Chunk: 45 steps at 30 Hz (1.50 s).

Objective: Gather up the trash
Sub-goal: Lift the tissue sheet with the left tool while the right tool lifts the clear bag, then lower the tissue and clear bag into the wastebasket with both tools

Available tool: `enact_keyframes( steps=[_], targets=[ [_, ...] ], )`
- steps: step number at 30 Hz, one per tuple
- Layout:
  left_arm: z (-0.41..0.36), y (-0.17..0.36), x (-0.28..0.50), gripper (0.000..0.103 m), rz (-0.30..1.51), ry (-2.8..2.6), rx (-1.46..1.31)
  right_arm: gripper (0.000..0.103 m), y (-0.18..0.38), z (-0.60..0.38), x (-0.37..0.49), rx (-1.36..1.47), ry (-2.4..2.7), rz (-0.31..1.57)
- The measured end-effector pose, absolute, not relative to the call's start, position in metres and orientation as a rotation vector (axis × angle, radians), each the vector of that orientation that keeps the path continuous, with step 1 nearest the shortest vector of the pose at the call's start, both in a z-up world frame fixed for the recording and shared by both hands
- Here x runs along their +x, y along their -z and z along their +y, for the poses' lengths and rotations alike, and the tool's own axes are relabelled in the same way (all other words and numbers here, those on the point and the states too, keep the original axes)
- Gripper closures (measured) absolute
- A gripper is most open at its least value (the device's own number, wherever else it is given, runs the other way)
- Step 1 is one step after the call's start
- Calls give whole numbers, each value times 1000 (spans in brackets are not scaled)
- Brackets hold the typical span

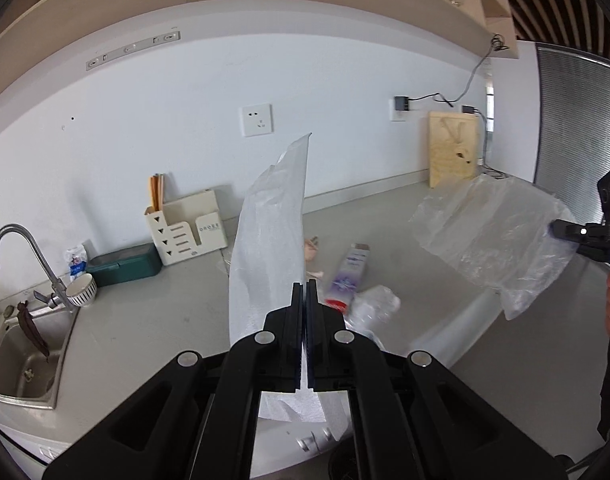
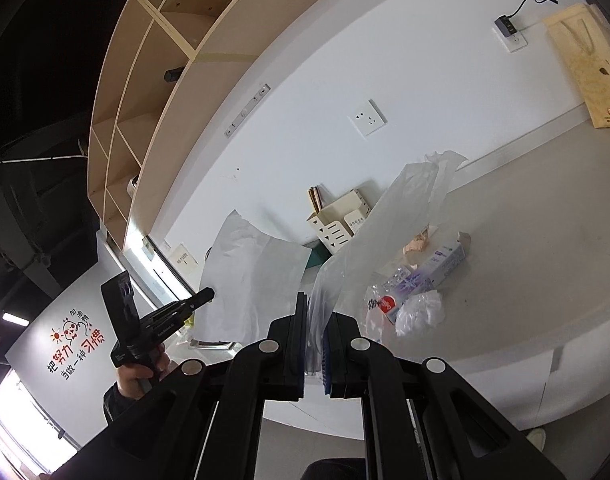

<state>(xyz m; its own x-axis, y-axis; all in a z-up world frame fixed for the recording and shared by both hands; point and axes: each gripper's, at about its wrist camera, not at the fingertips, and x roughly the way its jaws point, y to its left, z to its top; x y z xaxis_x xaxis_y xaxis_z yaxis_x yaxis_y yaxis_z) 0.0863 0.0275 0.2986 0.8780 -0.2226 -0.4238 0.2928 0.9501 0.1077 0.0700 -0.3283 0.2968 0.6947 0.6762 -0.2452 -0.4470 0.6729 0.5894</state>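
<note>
My left gripper (image 1: 304,292) is shut on a white paper sheet (image 1: 271,236), held upright above the counter; the sheet also shows in the right wrist view (image 2: 251,280). My right gripper (image 2: 315,312) is shut on a clear plastic bag (image 2: 381,216), held up in the air; the bag (image 1: 493,232) shows at the right of the left wrist view. On the grey counter (image 1: 153,312) lie a purple-and-white carton (image 1: 347,276), a crumpled clear bottle (image 1: 375,306) and a small beige scrap (image 1: 311,246). The carton (image 2: 429,272) and crumpled plastic (image 2: 419,312) lie beyond the right gripper.
A sink (image 1: 25,360) with a tap (image 1: 21,248) is at the left. A striped bowl (image 1: 81,290), a green box (image 1: 123,264) and a cream utensil holder (image 1: 185,226) stand by the wall. A wooden board (image 1: 453,148) leans at the back right.
</note>
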Motion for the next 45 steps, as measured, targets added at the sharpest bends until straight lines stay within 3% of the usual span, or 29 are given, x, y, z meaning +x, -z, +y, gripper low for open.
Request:
enact_keyframes(
  steps=[10,19,29,45],
  targets=[
    [22,-245,-30,101,482,409,152,92,-260,-322,-37,488,-618,534],
    [12,-181,-84,101,585,498,112,92,-218,-309,-75,437,-593,659],
    [-12,-80,-51,101,780,561,84,92,-110,-285,-44,531,-594,884],
    [-44,129,77,101,1211,586,-3,92,98,-256,63,568,-469,1288]
  ],
)
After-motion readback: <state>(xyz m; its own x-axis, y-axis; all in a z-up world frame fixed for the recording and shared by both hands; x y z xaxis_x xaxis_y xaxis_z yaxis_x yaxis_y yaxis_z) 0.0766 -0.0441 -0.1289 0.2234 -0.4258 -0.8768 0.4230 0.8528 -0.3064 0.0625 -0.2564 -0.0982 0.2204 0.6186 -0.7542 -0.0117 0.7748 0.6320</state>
